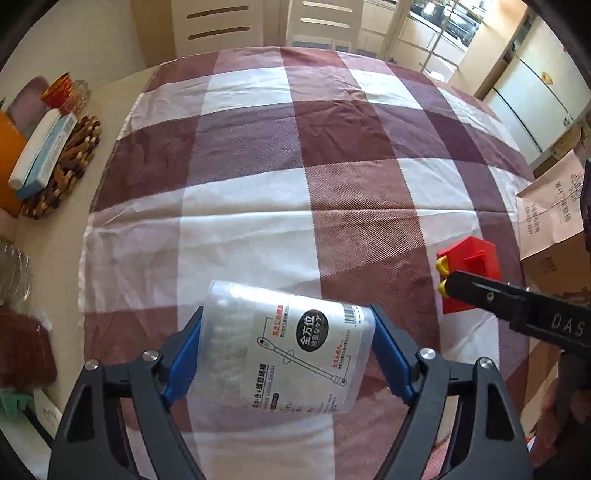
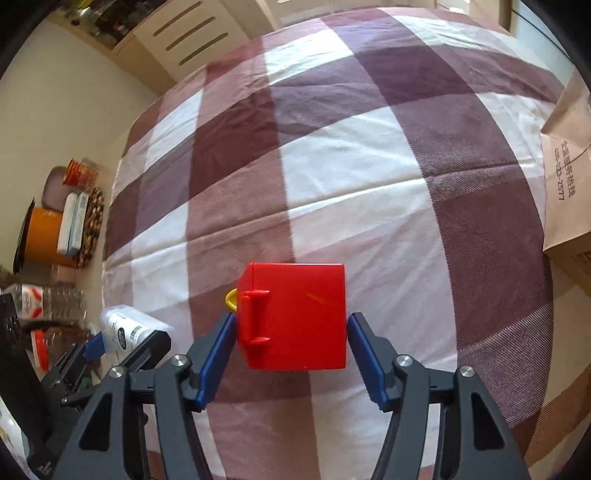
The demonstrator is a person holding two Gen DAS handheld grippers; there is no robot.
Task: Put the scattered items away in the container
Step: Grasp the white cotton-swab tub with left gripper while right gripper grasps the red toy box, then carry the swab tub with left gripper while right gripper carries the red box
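Note:
My left gripper is shut on a clear round cotton-swab tub with a printed label, held sideways above the checked cloth. My right gripper is shut on a red toy box with a red handle and a yellow part on its left side. In the left wrist view the red box and the right gripper show at the right edge. In the right wrist view the swab tub shows at the lower left in the left gripper. A brown cardboard box stands at the cloth's right edge.
At the table's left side lie a woven trivet, a white and blue box, an orange container and a red tin. Plastic bottles stand at the near left. White chairs stand beyond the table.

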